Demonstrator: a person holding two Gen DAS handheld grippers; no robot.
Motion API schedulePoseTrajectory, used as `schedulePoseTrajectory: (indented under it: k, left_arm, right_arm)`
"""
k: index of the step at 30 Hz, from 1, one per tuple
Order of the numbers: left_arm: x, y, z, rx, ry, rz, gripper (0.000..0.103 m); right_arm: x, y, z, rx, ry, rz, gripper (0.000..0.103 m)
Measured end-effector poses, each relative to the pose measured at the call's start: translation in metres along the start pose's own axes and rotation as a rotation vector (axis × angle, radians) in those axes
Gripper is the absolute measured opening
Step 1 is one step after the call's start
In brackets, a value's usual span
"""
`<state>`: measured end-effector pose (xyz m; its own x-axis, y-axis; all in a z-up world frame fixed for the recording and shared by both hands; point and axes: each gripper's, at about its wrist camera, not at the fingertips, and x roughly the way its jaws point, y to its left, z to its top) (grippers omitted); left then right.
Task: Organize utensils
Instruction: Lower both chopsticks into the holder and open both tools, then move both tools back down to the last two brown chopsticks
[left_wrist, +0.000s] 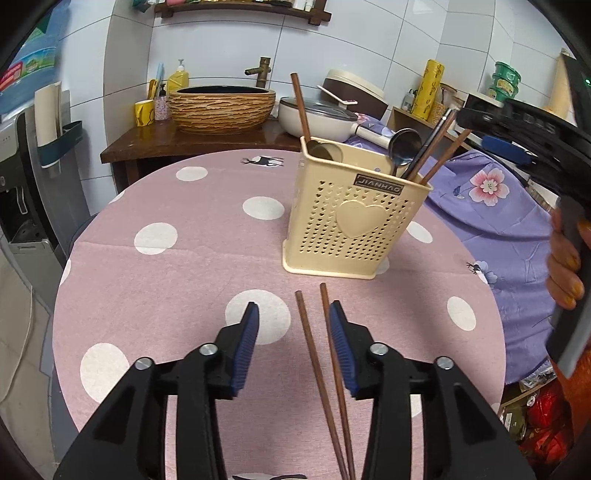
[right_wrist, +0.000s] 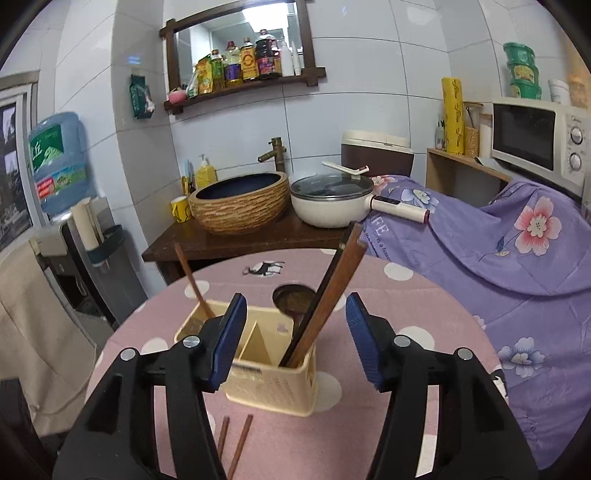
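Observation:
A cream perforated utensil holder (left_wrist: 351, 221) stands on the pink polka-dot table (left_wrist: 166, 277). Its right compartment holds several chopsticks (left_wrist: 432, 155) and a metal spoon (left_wrist: 404, 146); a single brown chopstick (left_wrist: 300, 107) leans in the left one. Two brown chopsticks (left_wrist: 314, 350) lie flat on the cloth in front of the holder, between the fingers of my open left gripper (left_wrist: 294, 304), nearer its right pad and not pinched. My right gripper (right_wrist: 297, 295) hovers open above the holder (right_wrist: 273, 391), the standing chopsticks (right_wrist: 328, 295) rising between its fingers untouched. The loose pair (right_wrist: 240, 443) shows below.
Behind the table, a dark wooden counter carries a woven-look basin (left_wrist: 221, 107) and a white lidded pan (left_wrist: 317, 114). A purple floral cloth (left_wrist: 498, 221) covers the surface to the right. A water dispenser (right_wrist: 59, 162) stands at the left. A person's hand (left_wrist: 565, 266) holds the right gripper's handle.

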<state>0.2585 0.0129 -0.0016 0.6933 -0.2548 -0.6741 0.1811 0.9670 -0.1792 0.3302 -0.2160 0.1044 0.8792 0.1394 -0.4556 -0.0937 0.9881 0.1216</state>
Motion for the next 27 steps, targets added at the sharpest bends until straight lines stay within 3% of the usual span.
schedulePoseTrajectory:
  k: [5, 9, 14, 20, 27]
  left_arm:
    - [0.009, 0.014, -0.009, -0.022, 0.025, 0.031, 0.051]
    - [0.019, 0.022, -0.016, -0.022, 0.053, 0.067, 0.052]
    - [0.025, 0.034, -0.024, -0.026, 0.070, 0.092, 0.052]
    - [0.026, 0.048, -0.027, -0.048, 0.076, 0.104, 0.052]
    - [0.031, 0.048, -0.032, -0.048, 0.092, 0.095, 0.052]
  right_arm:
    - [-0.008, 0.010, -0.033, -0.012, 0.076, 0.056, 0.056]
    - [0.022, 0.023, -0.079, -0.035, 0.253, 0.075, 0.055]
    - [0.073, 0.031, -0.131, 0.036, 0.485, 0.106, 0.043]
    - [0.106, 0.049, -0.152, 0.041, 0.554, 0.061, 0.036]
    - [0.125, 0.069, -0.158, 0.007, 0.571, -0.007, 0.031]
